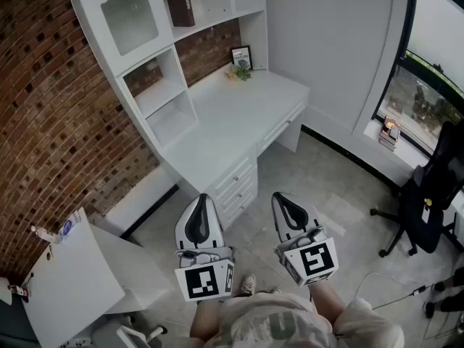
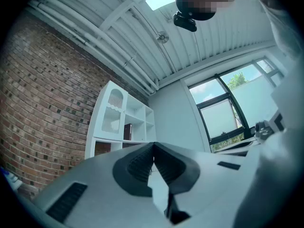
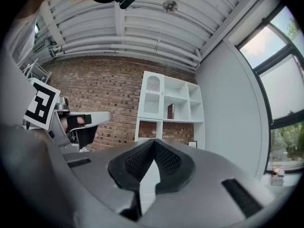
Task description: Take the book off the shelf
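Left hand-held gripper (image 1: 202,199) was closed, nothing between its jaws; right hand-held gripper (image 1: 280,196) was also closed and empty; both were held side by side over the floor (image 1: 341,194), well apart from the white shelf (image 1: 161,93); the dark book (image 1: 180,5) stood upright in an upper shelf compartment, untouched; the white counter (image 1: 217,129) below carried a small framed picture (image 1: 241,56) and a green sprig (image 1: 238,72).

Beyond the jaws, the shelf (image 1: 161,95) looked smooth and painted (a satin white), the wall (image 1: 51,107) behind it rough, matt brick.
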